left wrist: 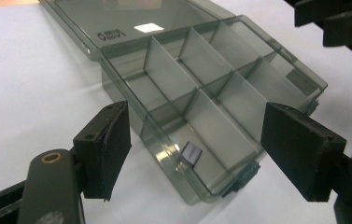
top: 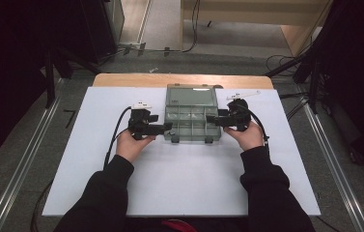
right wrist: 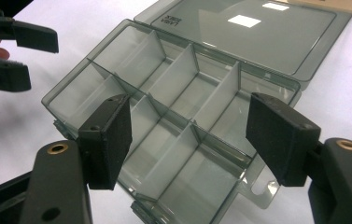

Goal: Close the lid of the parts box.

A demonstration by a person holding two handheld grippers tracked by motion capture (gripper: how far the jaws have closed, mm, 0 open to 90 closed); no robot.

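A smoky clear plastic compartment box (top: 192, 124) lies open in the middle of the white board, its lid (top: 192, 96) folded flat toward the far side. Dividers split the tray (left wrist: 201, 88) (right wrist: 173, 107) into several compartments. A small grey chip (left wrist: 192, 153) lies in the near compartment in the left gripper view. My left gripper (top: 168, 129) (left wrist: 197, 149) is open at the box's left front corner. My right gripper (top: 210, 119) (right wrist: 187, 140) is open at the box's right side, its jaws spanning the tray's near corner without touching it.
The white board (top: 184, 183) rests on a wooden table (top: 121, 79). Dark equipment stands at both sides, and cables (top: 286, 60) run across the floor behind. Metal rails (top: 20, 169) border the floor left and right.
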